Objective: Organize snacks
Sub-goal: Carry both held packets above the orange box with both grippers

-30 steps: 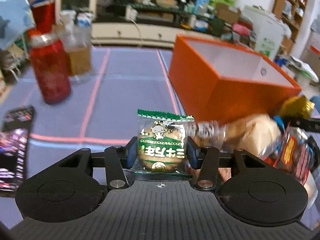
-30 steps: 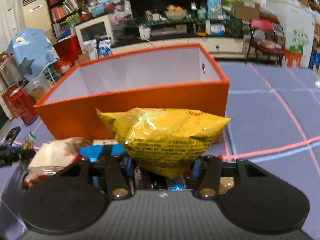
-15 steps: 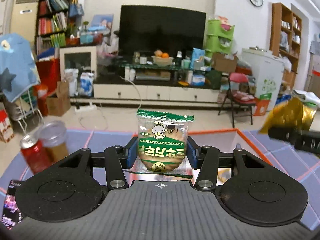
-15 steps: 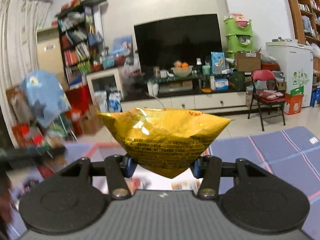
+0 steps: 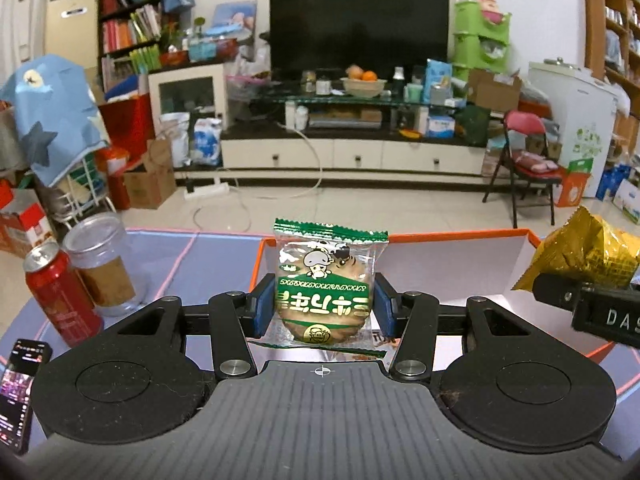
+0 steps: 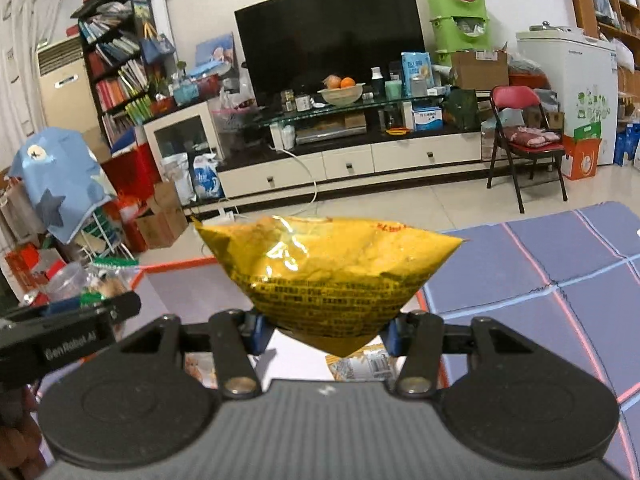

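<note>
Nearest in the left wrist view, the left gripper (image 5: 322, 310) has its blue pads (image 5: 262, 312) pressed against both sides of a green cookie packet (image 5: 326, 284), pinching it upright with the print upside down; the packet hangs above the near edge of the orange box (image 5: 460, 238), whose white inner wall shows behind it; something printed lies on the box floor just under the packet, too hidden to name. In the right wrist view the right gripper (image 6: 326, 334) pinches the lower corner of a yellow snack bag (image 6: 332, 272), the bag fanning up and outward above the jaws; under it, inside the box (image 6: 172, 266), lies another pale printed packet (image 6: 362, 364). Each gripper appears in the other's view: the right gripper (image 5: 592, 308) with the yellow bag (image 5: 588, 252) at the right edge of the left view, the left gripper (image 6: 80, 316) with the green packet (image 6: 106, 276) at the left edge of the right view, both above the box. To the left on the purple mat (image 5: 160, 256) lies a phone (image 5: 18, 392), then a red can (image 5: 60, 292) beside a clear jar (image 5: 102, 260); these look to be touching, though the angle leaves it uncertain. Beyond the mat are the tiled floor, a red folding chair (image 5: 524, 152), a white TV cabinet (image 5: 352, 156) and a dark television (image 5: 358, 26).
</note>
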{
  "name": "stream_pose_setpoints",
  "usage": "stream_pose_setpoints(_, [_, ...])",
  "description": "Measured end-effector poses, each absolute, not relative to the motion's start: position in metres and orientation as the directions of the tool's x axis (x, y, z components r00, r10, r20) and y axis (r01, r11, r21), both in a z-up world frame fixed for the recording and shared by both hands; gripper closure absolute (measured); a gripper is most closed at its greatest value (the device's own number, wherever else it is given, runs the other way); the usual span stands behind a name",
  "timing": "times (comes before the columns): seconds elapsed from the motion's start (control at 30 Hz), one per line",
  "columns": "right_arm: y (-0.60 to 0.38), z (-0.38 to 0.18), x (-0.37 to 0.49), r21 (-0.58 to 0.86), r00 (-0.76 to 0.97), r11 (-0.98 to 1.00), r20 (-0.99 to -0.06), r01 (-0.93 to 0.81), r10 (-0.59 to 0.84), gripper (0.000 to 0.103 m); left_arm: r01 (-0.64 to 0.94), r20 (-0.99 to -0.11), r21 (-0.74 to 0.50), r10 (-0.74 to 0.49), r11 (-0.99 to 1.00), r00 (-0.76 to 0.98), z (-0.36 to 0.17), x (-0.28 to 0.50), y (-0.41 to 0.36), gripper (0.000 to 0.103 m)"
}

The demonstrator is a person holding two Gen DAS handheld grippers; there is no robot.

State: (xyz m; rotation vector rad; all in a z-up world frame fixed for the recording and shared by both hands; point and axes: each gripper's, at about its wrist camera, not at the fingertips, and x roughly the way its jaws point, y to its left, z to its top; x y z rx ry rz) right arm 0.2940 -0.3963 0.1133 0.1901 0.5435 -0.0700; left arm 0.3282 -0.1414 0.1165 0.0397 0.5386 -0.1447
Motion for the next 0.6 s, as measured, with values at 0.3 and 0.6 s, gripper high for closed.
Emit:
stream_pose_setpoints(0.3, [-0.379,0.111,0.295,0.097,0.854,0.991,-0.519,0.097,-0.033,0.051,0.134,-0.519,-0.006,-0.118,0.991,0.847,0.118,0.332,-0.144,0.068])
stream_pose_setpoints(0.6, [-0.376,0.111,0.295,0.074,0.846,0.993,-0.532,0.094,-0.041,0.051,0.121,-0.519,-0.019,-0.113,0.992,0.847,0.117,0.331,-0.136,0.068])
